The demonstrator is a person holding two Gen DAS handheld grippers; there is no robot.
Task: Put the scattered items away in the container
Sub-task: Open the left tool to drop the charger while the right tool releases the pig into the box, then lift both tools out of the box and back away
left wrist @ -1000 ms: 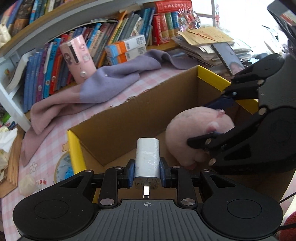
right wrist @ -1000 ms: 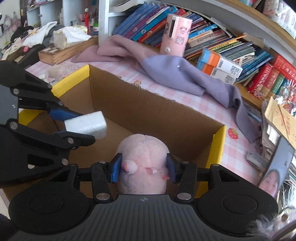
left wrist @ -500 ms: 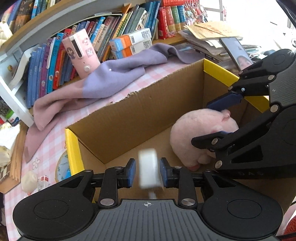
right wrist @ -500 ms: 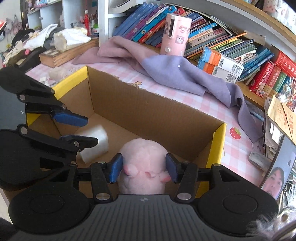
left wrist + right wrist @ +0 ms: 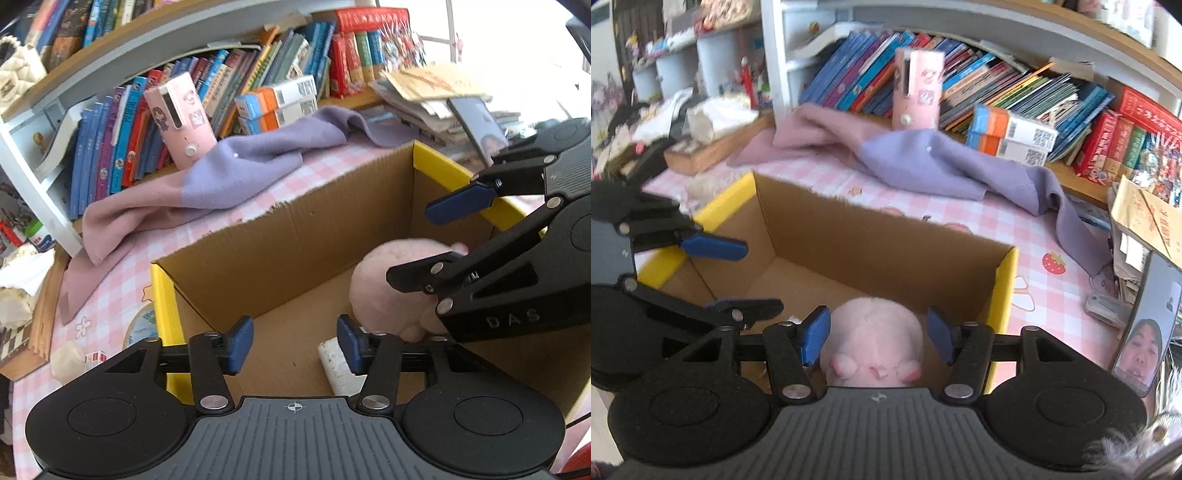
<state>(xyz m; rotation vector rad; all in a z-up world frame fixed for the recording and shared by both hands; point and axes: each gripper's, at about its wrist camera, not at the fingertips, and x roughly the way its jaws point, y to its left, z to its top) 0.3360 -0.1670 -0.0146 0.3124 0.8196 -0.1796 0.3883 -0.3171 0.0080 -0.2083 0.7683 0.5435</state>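
Both claws are hanging over the open cardboard box [image 5: 295, 236], dropping their loads in. The left gripper [image 5: 293, 345] has just been opening; its jaws are standing spread with nothing between them, and the white charger block [image 5: 338, 365] is lying on the box floor just under its right pad. The right gripper [image 5: 875, 338] has also just been opening; the pink plush toy [image 5: 875, 339] is sitting between its blue pads, apparently no longer squeezed, resting in the box. Beyond the claws, a lilac cloth [image 5: 942, 166] and a pink gadget [image 5: 918, 88] are still lying out on the pink checked tablecloth [image 5: 1015, 229], against a crammed bookshelf [image 5: 229, 85].
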